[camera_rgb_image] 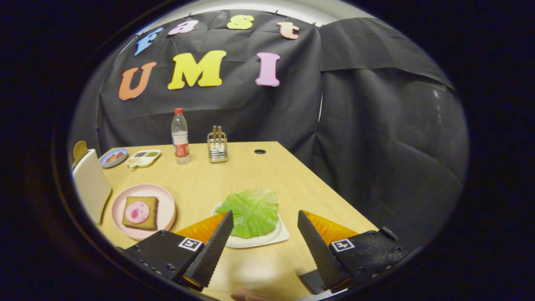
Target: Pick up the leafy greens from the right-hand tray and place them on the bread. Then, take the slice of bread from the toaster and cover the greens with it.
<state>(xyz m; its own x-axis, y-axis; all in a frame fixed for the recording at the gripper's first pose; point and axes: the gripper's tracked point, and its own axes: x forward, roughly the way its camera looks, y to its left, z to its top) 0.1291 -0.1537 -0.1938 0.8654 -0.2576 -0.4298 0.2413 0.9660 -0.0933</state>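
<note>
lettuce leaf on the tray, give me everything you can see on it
The leaf is one broad, bright green piece with pale veins and a ruffled edge; it looks like a plastic prop. It lies flat and spread open on a white tray, covering most of it and hanging past its far edge. The tray sits on the wooden table. The leaf is just ahead of the open gripper, partly between the fingers; the left finger overlaps its edge in view, contact unclear.

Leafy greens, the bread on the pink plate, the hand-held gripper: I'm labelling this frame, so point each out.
leafy greens (253, 211): gripper view, middle of the leaf.
bread (149, 207): gripper view, bare corner beside the pink slice.
hand-held gripper (264, 220): gripper view, midway between its open fingertips.
</note>
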